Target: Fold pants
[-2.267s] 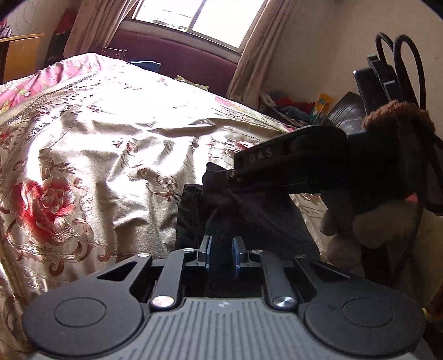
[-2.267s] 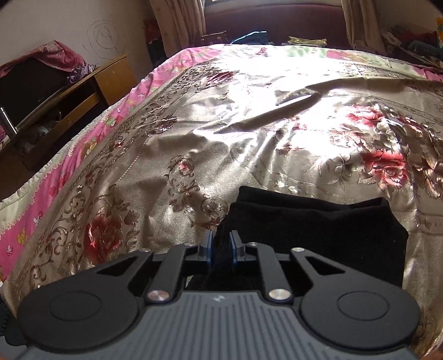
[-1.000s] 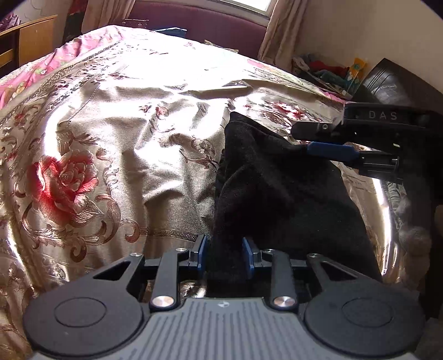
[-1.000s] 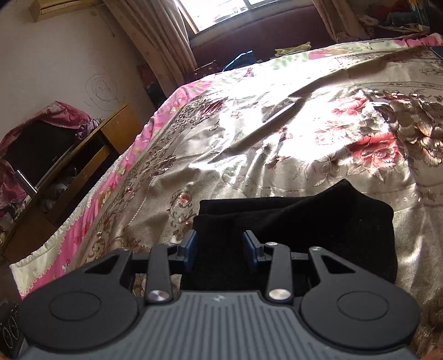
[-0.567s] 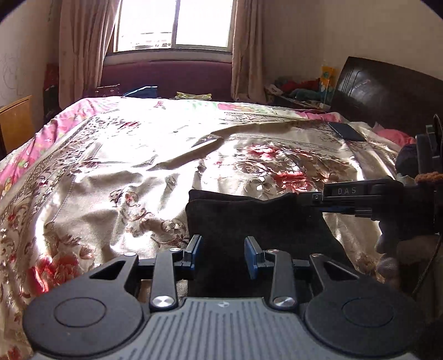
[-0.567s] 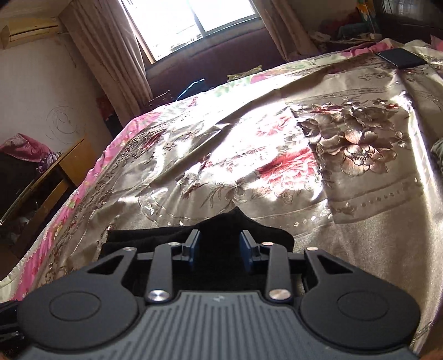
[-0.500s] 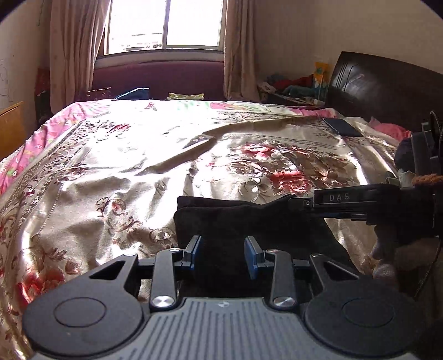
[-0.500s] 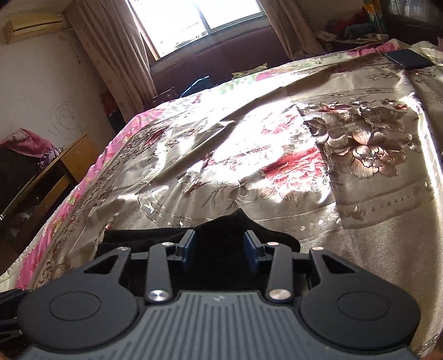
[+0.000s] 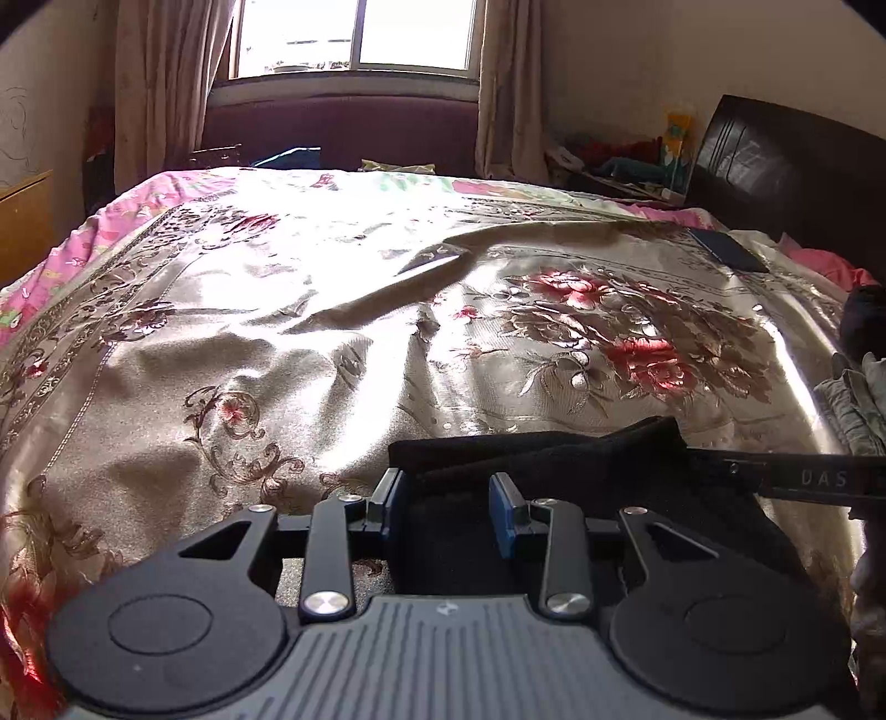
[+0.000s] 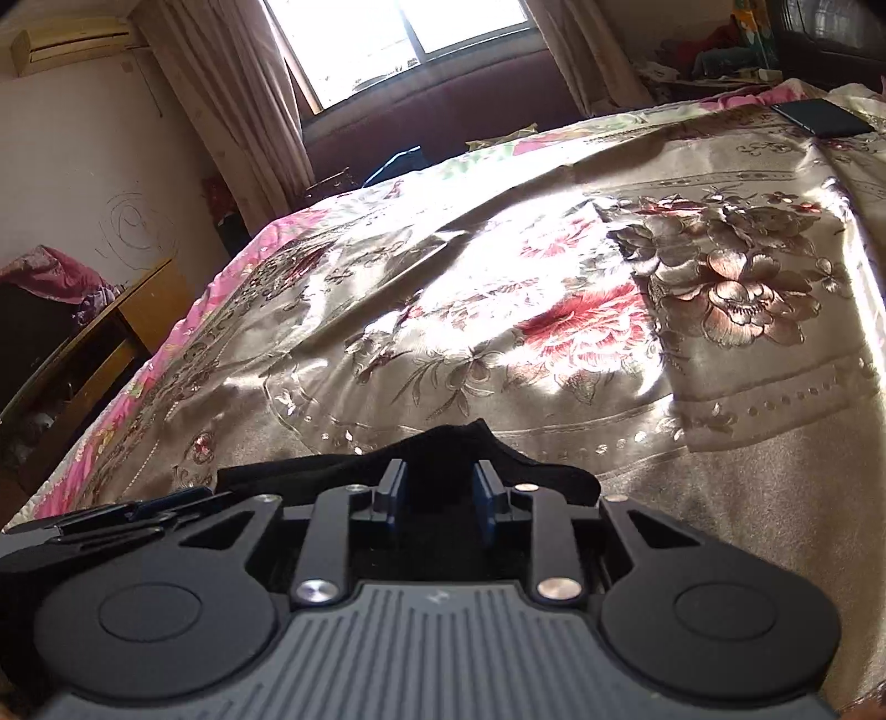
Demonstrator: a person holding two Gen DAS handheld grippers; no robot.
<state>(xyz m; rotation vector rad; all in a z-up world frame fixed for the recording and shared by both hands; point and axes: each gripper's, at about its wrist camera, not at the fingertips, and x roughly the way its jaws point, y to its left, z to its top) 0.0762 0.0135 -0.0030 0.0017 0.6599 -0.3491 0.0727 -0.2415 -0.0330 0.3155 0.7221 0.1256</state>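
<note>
A dark phone (image 9: 728, 250) lies far off near the dark headboard (image 9: 775, 160), and rumpled clothes (image 9: 855, 404) sit at the right edge — nothing blocks the work. The black pants (image 9: 554, 459), folded, lie at the near edge of the floral gold bedspread (image 9: 343, 332) under a bright window (image 9: 354, 33). The left gripper (image 9: 447, 507) grips their fabric; the right gripper (image 10: 437, 493) is closing on a raised corner.
</note>
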